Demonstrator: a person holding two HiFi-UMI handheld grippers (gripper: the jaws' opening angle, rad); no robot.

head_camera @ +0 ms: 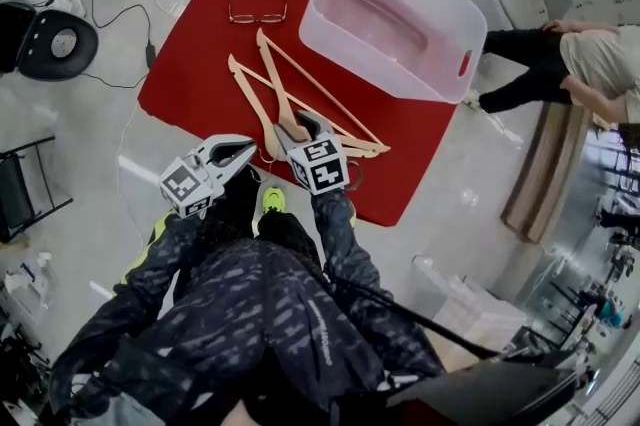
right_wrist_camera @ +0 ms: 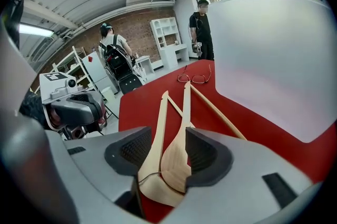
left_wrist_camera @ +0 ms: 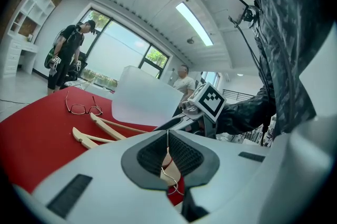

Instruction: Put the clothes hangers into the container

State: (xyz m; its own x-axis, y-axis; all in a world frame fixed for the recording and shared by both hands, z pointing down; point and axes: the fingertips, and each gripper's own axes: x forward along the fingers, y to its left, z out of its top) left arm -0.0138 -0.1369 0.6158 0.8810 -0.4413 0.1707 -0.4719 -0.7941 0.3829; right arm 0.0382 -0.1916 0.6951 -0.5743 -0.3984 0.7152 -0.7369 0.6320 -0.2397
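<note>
— Where are the hangers (right_wrist_camera: 176,157)?

— Two of them, flat on the red mat (head_camera: 200,64), one lapping the other. Not in the container (head_camera: 440,14) yet. From my head cam, necks & hooks are at 6 o'clk, toward me. The arms fan out to 11 and 3 o'clk.

— What do they look like?

— Pale bare wood, smooth. Broad flat necks thin out to slim arms, each w/ a straight bar across. The hooks are thin bent wire. The container's a cloudy plastic tub w/ rounded corners, tall walls and an open top. It's on the mat at 1 o'clk from the hangers, near their right-hand arms.

— Your tongs?

— R tongs (right_wrist_camera: 167,139) are wide open, ribbed dark pads either side of both necks. The wood sits btwn them, not squeezed. L tongs (left_wrist_camera: 168,133) are at 9 o'clk of the R ones, tips pressed together. A bit of wire hook shows thru the slit behind the tips; can't tell if it's pinched.

— Anything in the way?

— Glasses (head_camera: 257,16), thin-rimmed, on the mat at 12 o'clk, just past the arm tips. A person (head_camera: 590,64) is by the tub's far side at 3 o'clk, off the mat.
</note>
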